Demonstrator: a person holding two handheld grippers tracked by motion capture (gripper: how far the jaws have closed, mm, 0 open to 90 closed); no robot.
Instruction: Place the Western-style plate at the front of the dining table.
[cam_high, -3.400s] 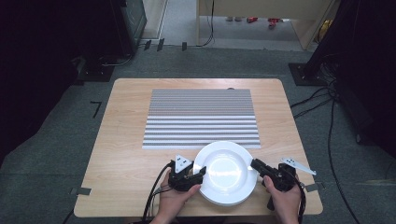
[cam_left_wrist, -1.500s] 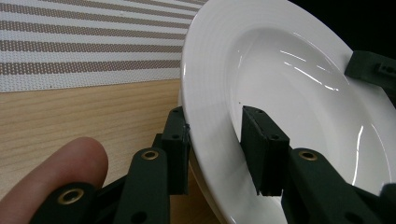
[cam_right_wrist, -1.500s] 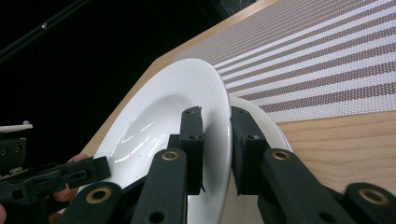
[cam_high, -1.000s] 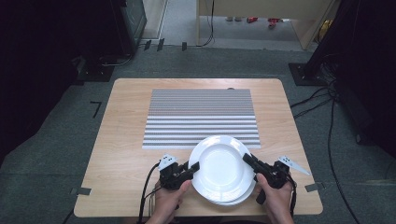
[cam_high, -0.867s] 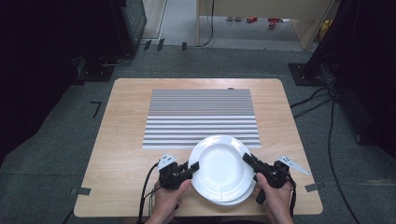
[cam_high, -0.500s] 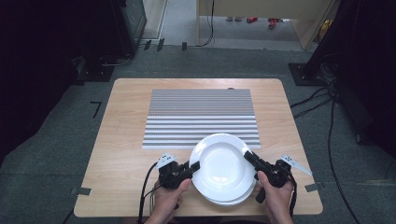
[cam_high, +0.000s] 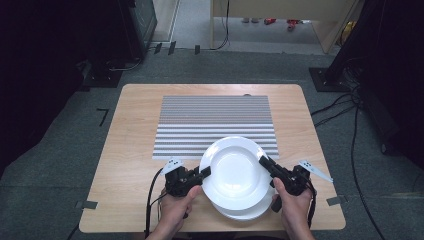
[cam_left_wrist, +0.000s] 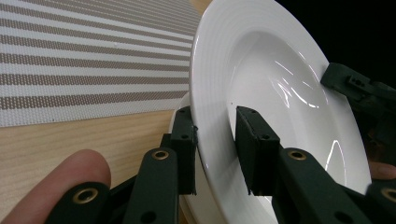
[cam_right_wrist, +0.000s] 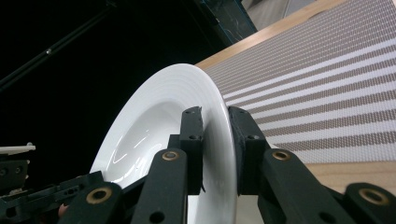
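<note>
A white deep plate (cam_high: 235, 172) hangs tilted just above a second white plate (cam_high: 246, 212) that lies on the wooden table (cam_high: 129, 165) near its front edge. My left gripper (cam_high: 205, 173) is shut on the upper plate's left rim, and in the left gripper view its jaws (cam_left_wrist: 214, 113) straddle that plate's (cam_left_wrist: 280, 88) rim. On the opposite rim, my right gripper (cam_high: 263, 161) is shut. The right gripper view shows its jaws (cam_right_wrist: 215, 113) pinching the plate's (cam_right_wrist: 154, 126) edge. A hand holds each gripper from the bottom of the high view.
A grey and white striped placemat (cam_high: 215, 122) covers the table's middle and far part, its near edge just under the raised plate. Bare wood lies to the left and right of the plates. Cables trail over the dark floor to the right (cam_high: 350, 125).
The upper plate has come up off the lower one and shifted slightly toward the placemat, so the lower plate's near rim now shows. Both grippers moved with it.
</note>
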